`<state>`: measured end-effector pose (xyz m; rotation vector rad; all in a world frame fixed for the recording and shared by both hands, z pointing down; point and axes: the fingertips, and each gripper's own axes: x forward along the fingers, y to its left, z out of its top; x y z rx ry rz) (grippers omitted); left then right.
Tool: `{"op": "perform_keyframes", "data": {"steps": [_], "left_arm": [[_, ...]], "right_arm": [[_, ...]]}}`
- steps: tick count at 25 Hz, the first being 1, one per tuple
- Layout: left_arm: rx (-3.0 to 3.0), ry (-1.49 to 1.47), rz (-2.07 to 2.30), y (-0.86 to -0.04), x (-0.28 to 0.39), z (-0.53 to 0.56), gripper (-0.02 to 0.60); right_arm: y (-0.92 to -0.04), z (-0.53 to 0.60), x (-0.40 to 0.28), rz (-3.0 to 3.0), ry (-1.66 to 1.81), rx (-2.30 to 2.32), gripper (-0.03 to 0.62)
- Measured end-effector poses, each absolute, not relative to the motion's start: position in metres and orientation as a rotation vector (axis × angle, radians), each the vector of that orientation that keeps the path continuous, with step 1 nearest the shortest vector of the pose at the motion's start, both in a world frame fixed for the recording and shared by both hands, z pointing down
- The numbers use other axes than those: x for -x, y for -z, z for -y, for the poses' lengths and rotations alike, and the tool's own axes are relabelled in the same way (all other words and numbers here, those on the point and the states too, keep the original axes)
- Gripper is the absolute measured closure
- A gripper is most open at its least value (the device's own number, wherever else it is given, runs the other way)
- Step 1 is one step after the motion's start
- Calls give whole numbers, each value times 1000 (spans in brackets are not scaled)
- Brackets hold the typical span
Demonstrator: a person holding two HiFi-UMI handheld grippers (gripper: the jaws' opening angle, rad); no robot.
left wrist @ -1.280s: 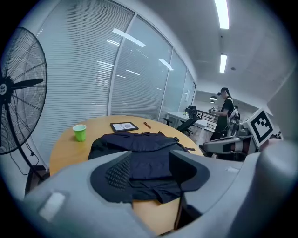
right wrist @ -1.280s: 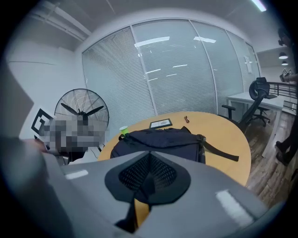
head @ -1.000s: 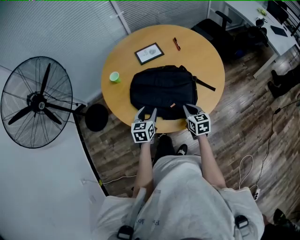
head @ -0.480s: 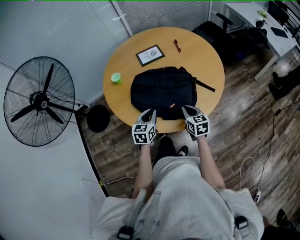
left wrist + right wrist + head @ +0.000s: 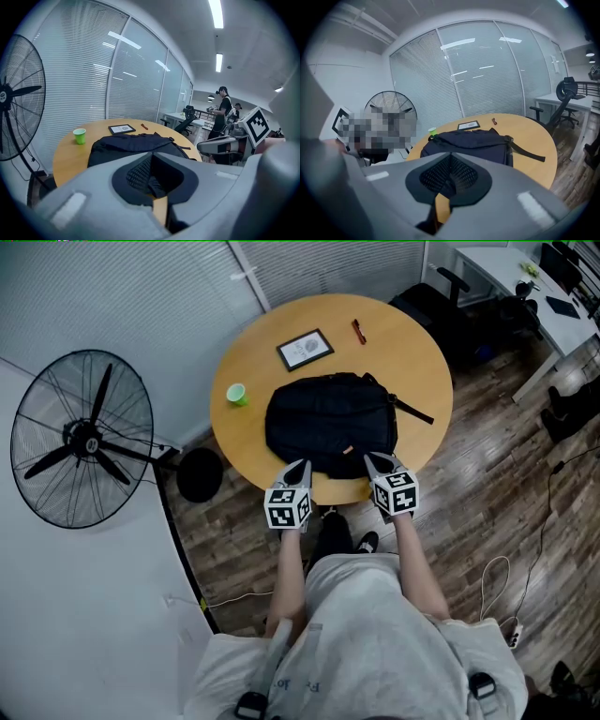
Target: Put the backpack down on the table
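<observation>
The backpack (image 5: 330,426) already lies flat on the table (image 5: 417,348), so the task looks done. The left gripper (image 5: 298,470) has just been closing on nothing, and the right gripper (image 5: 376,464) is also closed and empty. Next, only backing away remains.

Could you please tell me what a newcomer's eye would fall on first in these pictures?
The black backpack lying flat in the middle of the round wooden table stands out first. Next comes the large black fan, standing to the table's left in the head view. Then comes the small green cup near the table's left edge, beside the backpack but apart from it.
</observation>
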<state>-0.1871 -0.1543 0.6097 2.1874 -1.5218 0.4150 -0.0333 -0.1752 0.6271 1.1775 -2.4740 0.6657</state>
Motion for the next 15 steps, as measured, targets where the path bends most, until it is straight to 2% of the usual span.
{"op": "perform_keyframes", "data": {"steps": [15], "left_arm": [[-2178, -414, 1527, -606, 196, 158, 580]], "right_arm": [[-622, 179, 39, 2484, -643, -1167, 595]]}}
